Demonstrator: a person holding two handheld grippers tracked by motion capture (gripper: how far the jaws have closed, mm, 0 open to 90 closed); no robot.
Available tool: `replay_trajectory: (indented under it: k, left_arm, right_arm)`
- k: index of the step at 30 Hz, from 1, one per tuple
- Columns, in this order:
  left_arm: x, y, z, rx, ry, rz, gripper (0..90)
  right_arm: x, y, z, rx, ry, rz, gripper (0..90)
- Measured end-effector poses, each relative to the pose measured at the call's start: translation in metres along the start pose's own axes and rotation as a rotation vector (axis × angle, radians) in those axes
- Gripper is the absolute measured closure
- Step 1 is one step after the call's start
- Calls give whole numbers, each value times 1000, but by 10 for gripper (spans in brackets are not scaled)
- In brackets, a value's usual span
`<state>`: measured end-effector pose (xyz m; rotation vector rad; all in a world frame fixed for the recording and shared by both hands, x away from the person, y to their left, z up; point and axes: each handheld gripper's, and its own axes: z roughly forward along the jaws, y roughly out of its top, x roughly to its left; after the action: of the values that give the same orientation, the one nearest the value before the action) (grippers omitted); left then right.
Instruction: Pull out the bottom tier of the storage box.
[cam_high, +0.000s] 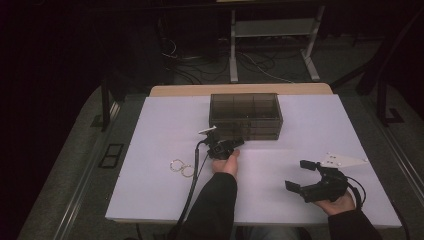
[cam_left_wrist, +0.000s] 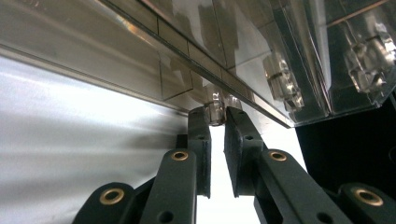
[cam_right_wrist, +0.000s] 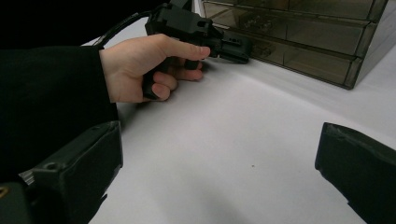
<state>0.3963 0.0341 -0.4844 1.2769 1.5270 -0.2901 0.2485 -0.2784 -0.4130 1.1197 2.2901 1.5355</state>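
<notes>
A smoked, see-through drawer cabinet (cam_high: 245, 106) stands at the back middle of the white table (cam_high: 165, 125). My left gripper (cam_high: 237, 143) points at its lower front, held by a hand in a dark sleeve. In the left gripper view the two black jaws are pinched on a small clear drawer knob (cam_left_wrist: 215, 111) on the cabinet front (cam_left_wrist: 140, 51). The right gripper view shows that left gripper (cam_right_wrist: 236, 47) against the bottom drawer row (cam_right_wrist: 322, 56). My right gripper (cam_high: 298, 174) rests at the front right, jaws wide apart, with bare table between them (cam_right_wrist: 219, 172).
Two thin rings (cam_high: 181, 167) lie on the table left of the left forearm. Behind the table stand a desk frame's legs (cam_high: 233, 50) and loose cables on the floor. Dark floor borders the table on both sides.
</notes>
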Motion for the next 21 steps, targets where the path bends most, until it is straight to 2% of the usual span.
replay_trajectory:
  k: [5,11,21]
  left_arm:
    - [-1,-5,-4,3,6,12,807]
    - [-3,-11,-8,-3,9,1,807]
    - [-4,-18,-13,-3,12,6,806]
  right_arm:
    - [0,0,0,1,1,0,3]
    - [0,0,0,0,1,1,3]
    - [1,0,0,0,2,1,3]
